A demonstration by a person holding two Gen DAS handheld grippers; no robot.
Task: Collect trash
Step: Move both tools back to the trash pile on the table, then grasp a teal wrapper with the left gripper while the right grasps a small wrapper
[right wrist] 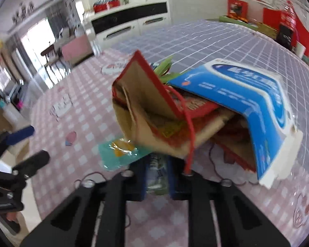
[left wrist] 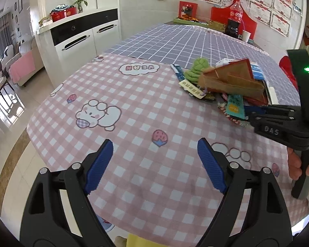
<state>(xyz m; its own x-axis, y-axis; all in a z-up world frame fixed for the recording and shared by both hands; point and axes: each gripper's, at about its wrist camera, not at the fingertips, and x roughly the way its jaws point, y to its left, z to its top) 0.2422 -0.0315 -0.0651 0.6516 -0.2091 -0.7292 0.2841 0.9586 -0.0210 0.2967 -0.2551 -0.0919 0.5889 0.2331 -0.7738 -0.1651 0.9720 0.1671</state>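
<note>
A heap of trash lies where the pink checked cloth (left wrist: 134, 103) meets the grey one. It holds a brown cardboard bag with a red rim (right wrist: 146, 103), a blue and white box (right wrist: 247, 94), a green knotted piece (left wrist: 195, 70) and a teal wrapper (right wrist: 119, 152). My right gripper (right wrist: 157, 164) is at the near edge of the heap, shut on a crinkly clear wrapper (right wrist: 157, 177) between its blue pads. From the left wrist view the right gripper (left wrist: 251, 119) reaches into the heap from the right. My left gripper (left wrist: 155, 144) hovers open over bare pink cloth, left of the heap, holding nothing.
At the table's far end stand a cola bottle (left wrist: 234, 18), a paper cup (left wrist: 246, 36) and red boxes (left wrist: 218, 14). A white cabinet (left wrist: 78, 39) stands beyond the table's left edge. A hand (left wrist: 296, 164) grips the right tool's handle.
</note>
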